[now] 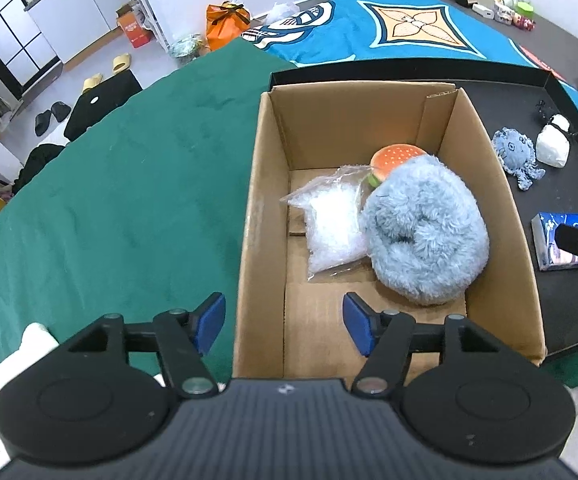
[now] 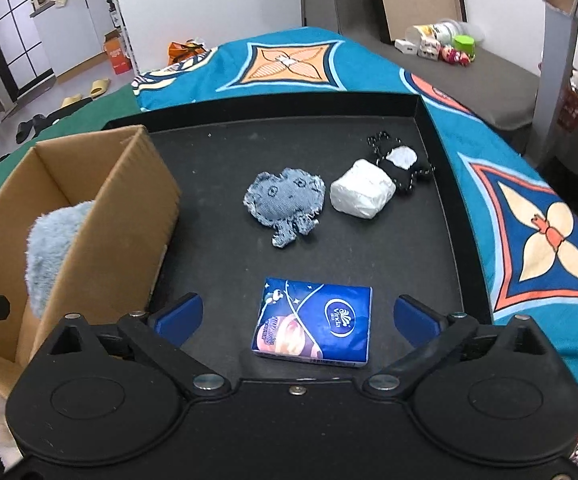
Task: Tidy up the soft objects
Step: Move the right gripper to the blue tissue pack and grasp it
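- At the far left we see green cloth (image 1: 121,184) covering the surface, running up to the left wall of the cardboard box (image 1: 265,208).
- Our left gripper (image 1: 284,326) hangs over the near edge of the box with its blue pads (image 1: 359,326) spread wide; nothing is between them. The left pad sits outside the box wall, over the green cloth, and the right pad over the box floor.
- Inside the box, a clear plastic bag of white filling (image 1: 333,228) lies on the floor towards the left.
- Just right of it, and touching it, sits a fluffy pale-blue plush (image 1: 425,232), pressed against the right wall of the box.
- A burger-shaped toy (image 1: 395,158) is wedged at the far side, partly hidden behind the plush.
- The box stands on the left part of a black tray (image 2: 369,248).
- On the tray, right of the box, a blue-grey octopus toy (image 2: 285,200) lies flat in the far half.
- Just beside it, to the right, sits a white wrapped bundle (image 2: 363,190), touching a black-and-white plush (image 2: 399,162) that lies behind it.
- Nearer to us, a blue tissue pack (image 2: 315,326) lies flat on the tray.
- Our right gripper (image 2: 299,316) hovers over that pack with its fingers spread apart, one on either side and clear of it.
- At the far right, a patterned teal blanket (image 2: 529,208) shows beyond the tray rim.
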The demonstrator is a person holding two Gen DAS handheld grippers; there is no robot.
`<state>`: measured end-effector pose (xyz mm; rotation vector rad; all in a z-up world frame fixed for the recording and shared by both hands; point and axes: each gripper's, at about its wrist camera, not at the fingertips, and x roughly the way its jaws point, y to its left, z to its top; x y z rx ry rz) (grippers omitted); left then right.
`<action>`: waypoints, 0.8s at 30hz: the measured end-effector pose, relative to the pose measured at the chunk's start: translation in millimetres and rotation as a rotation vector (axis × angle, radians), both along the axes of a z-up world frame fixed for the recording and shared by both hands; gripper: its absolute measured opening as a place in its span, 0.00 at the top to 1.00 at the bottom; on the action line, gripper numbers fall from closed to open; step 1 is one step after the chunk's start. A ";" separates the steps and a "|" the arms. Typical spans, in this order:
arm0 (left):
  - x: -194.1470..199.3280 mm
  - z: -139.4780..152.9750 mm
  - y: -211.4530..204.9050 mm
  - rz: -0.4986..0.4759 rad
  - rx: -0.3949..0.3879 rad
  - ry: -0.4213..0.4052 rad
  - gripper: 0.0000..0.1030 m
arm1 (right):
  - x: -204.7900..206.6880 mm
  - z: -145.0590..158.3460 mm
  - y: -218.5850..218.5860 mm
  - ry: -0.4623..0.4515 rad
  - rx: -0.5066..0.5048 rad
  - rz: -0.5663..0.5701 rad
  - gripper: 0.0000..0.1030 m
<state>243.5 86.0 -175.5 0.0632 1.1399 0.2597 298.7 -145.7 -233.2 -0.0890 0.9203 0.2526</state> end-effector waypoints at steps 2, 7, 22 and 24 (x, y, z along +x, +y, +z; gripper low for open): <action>3.8 -0.6 -3.0 -0.002 0.010 0.005 0.36 | 2.6 -5.0 -0.7 0.011 0.008 -0.006 0.00; 10.3 -3.8 -11.9 -0.016 0.034 0.017 0.35 | 8.3 -18.2 -0.7 0.046 0.010 -0.017 0.00; 15.0 0.2 -24.5 -0.004 0.092 0.049 0.32 | 6.5 -13.7 -21.2 0.046 0.023 -0.051 0.34; 13.2 2.4 -25.0 -0.004 0.091 0.045 0.32 | 5.0 -9.3 -24.6 0.040 0.031 -0.057 0.34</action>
